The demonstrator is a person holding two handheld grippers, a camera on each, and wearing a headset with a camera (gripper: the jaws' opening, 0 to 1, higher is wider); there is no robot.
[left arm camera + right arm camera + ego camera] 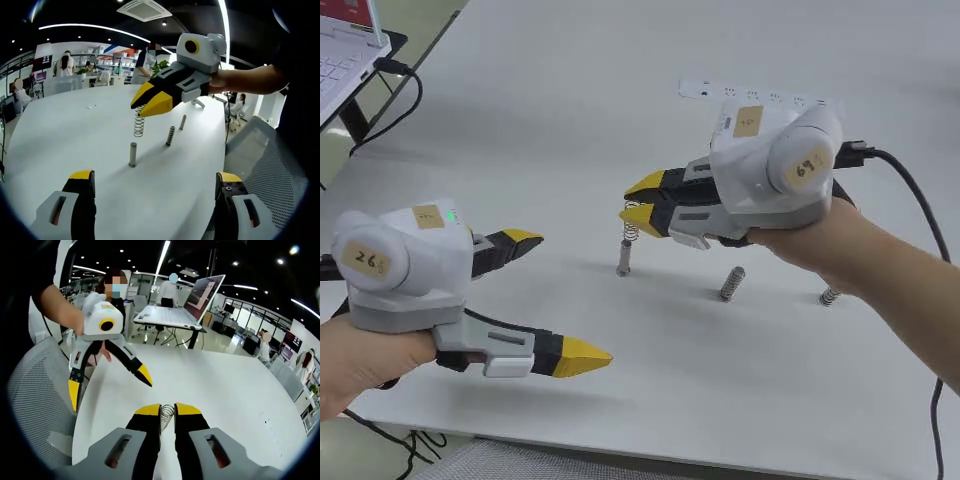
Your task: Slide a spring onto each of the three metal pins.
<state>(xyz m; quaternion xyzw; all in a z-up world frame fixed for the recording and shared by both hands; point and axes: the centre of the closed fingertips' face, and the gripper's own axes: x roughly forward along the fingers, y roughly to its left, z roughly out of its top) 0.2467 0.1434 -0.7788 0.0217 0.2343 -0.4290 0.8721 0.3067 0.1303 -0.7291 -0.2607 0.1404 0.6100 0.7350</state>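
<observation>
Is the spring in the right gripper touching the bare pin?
Apart. The left gripper view shows a gap between the spring and the pin beneath it.

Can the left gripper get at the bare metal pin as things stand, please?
Probably yes, from the side: the left gripper is open and bare table lies between it and the metal pin. From above, no: the right gripper holds a spring just over it.

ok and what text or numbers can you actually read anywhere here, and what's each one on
"26" plus one blurred character: rear sticker on the left gripper.
"69", second digit unsure: end sticker on the right gripper.
Top stickers on both grippers: marks too small to read.
Laptop keys: too small to read.
</observation>
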